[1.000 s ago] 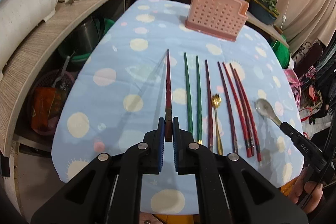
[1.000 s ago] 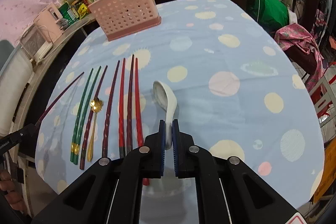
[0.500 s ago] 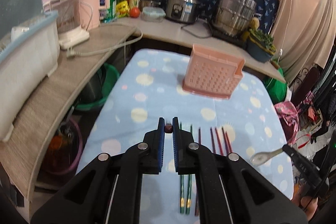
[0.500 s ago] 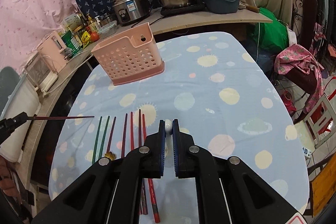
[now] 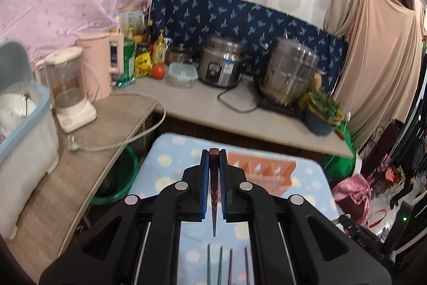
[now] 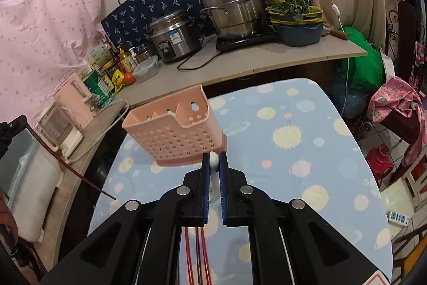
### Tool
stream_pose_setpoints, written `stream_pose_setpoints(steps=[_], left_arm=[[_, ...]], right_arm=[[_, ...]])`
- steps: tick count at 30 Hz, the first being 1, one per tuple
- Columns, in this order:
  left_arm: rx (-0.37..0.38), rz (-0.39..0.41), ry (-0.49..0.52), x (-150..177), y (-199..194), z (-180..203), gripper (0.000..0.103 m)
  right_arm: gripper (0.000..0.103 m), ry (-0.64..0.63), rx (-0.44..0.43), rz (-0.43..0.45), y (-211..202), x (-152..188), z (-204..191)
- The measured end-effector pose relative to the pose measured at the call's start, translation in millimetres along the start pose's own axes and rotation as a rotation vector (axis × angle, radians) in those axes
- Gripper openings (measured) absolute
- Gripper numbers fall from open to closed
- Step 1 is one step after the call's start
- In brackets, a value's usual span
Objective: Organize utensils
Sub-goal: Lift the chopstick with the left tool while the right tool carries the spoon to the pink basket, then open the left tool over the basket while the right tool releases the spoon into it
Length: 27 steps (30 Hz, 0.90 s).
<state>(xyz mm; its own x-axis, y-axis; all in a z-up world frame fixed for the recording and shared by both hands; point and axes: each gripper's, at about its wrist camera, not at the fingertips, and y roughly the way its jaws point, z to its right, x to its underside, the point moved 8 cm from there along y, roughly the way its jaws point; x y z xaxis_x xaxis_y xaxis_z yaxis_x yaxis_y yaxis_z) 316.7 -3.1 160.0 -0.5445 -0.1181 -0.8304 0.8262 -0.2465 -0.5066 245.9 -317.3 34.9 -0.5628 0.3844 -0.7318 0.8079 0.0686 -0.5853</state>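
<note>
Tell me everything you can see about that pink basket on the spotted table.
The pink basket looks like plastic, a rectangular utensil holder whose front wall is dotted with small round holes. Inner dividers split it into compartments, the front rim dips at one end, and the taller back wall has a larger hole. No utensil shows inside. It stands upright on a matching pink base on the blue spotted tablecloth, near the table's far end below the counter. Neither gripper touches it.

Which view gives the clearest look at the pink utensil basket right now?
The right wrist view: the pink utensil basket shows whole, standing upright on the tablecloth, with its perforated front, dividers and open top visible. In the left wrist view the basket is blurred and largely hidden behind the left tool.
</note>
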Motion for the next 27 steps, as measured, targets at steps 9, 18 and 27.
stream_pose_setpoints(steps=[9,18,27], left_arm=[[0.048,0.148,0.004,-85.5,15.5,38.8,0.007],[0.044,0.126,0.013,-94.5,70.1,46.7,0.007],[0.015,0.024,0.009,-57.4,128.0,34.5,0.007]], right_arm=[[0.007,-0.012,-0.022,0.066,43.1,-79.5,-25.2],[0.007,-0.012,-0.017,0.006,100.7,-86.5,-32.4],[0.007,-0.011,-0.009,-0.066,139.3,-64.9,-28.5]])
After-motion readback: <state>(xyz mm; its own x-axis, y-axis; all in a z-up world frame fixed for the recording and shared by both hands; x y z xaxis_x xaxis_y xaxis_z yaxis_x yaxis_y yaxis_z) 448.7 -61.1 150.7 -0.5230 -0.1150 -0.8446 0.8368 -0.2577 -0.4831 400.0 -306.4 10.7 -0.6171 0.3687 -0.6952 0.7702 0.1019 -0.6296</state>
